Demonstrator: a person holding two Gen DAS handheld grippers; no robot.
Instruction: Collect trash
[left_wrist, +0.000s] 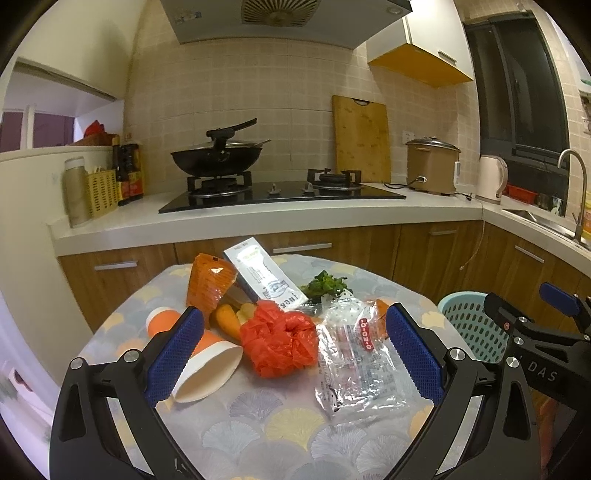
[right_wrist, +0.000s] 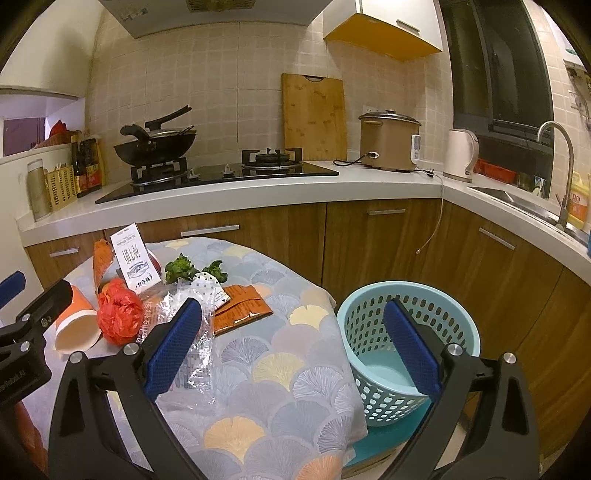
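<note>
Trash lies on a round table with a fan-pattern cloth (left_wrist: 258, 417). There is a crumpled red plastic bag (left_wrist: 279, 338), a clear plastic wrapper (left_wrist: 354, 362), an orange paper cup on its side (left_wrist: 199, 354), an orange packet (left_wrist: 208, 284), a white carton (left_wrist: 264, 275), carrot pieces (left_wrist: 227, 317) and green leaves (left_wrist: 325, 284). My left gripper (left_wrist: 293, 354) is open and empty, just above the red bag and wrapper. My right gripper (right_wrist: 291, 349) is open and empty over the table's right edge, beside a light blue perforated basket (right_wrist: 402, 343) on the floor. A flat orange packet (right_wrist: 242, 308) lies near the wrapper (right_wrist: 192, 332).
A kitchen counter (left_wrist: 258, 218) runs behind the table, with a gas hob and wok (left_wrist: 218, 157), a cutting board (left_wrist: 362, 138), a rice cooker (left_wrist: 432, 166) and a kettle (left_wrist: 491, 177). A sink with a tap (left_wrist: 572, 192) is at the right. Wooden cabinets (right_wrist: 369, 240) stand close behind the basket.
</note>
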